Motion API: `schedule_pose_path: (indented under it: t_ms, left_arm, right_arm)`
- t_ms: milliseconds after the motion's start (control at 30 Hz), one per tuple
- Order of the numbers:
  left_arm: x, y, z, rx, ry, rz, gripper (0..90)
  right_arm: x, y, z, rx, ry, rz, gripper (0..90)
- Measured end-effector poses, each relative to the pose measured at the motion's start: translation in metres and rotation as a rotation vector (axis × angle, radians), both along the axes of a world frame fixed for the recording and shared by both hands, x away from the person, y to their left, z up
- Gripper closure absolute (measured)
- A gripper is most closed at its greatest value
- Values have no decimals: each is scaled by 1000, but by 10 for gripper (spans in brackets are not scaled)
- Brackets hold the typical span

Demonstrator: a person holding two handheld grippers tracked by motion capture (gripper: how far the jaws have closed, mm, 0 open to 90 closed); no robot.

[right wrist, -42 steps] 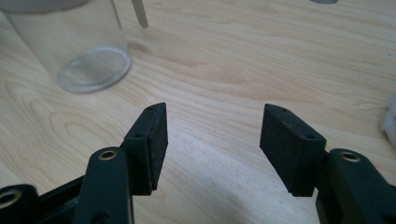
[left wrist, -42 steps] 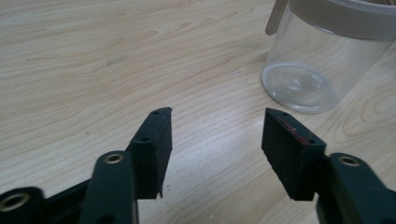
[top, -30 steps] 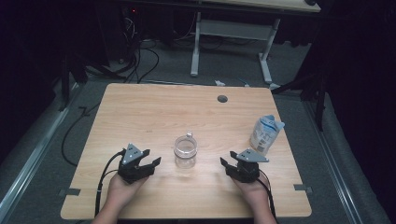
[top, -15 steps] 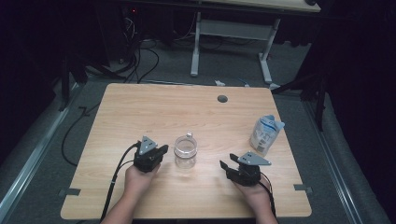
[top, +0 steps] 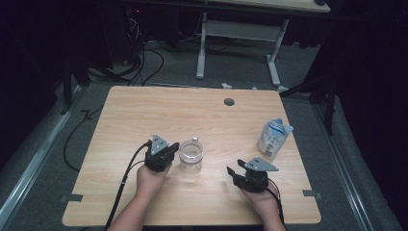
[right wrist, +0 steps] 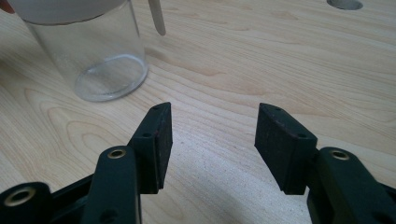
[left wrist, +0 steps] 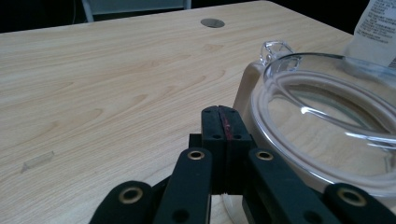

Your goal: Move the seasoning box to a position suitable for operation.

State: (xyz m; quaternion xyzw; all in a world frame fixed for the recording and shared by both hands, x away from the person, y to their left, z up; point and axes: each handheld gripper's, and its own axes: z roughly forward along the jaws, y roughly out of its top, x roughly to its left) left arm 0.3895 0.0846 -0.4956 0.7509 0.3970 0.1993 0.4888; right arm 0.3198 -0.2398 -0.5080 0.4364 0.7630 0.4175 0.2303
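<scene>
A clear glass jar (top: 191, 155) with a small handle stands upright and looks empty, near the table's front centre. My left gripper (top: 167, 152) sits just to its left, close against the glass. In the left gripper view its jaws (left wrist: 220, 116) are pressed together with nothing between them, and the jar's rim (left wrist: 322, 126) lies right beside them. My right gripper (top: 235, 167) rests low on the table to the jar's right, a hand's width away. Its jaws (right wrist: 212, 126) stand wide open over bare wood, and the jar (right wrist: 93, 51) shows ahead to the left.
A white and blue bag (top: 273, 137) stands upright near the table's right edge, beyond the right gripper. A round cable hole (top: 229, 102) sits at the back centre of the wooden table (top: 144, 115). Cables trail from both grippers over the front edge.
My left gripper has moved forward and to the right, up to the jar's side, and its jaws have come together. The right gripper has barely shifted.
</scene>
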Motion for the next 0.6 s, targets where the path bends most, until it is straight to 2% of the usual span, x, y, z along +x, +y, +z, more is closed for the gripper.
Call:
schedule_pose_path:
  t_ms: [100,133,300,600]
  left_arm:
    - [0,0,-1,4,0,-12,900]
    - [-3,-2,-1,14,-15,-12,900]
    - [-9,-2,-1,5,-16,-13,900]
    - [-31,-5,-2,-11,-27,-25,900]
  right_arm:
    - [0,0,0,0,-1,0,468]
    - [0,0,0,-3,0,-1,468]
    - [1,0,-1,-9,6,-2,469]
    - [1,2,-2,-18,5,2,468]
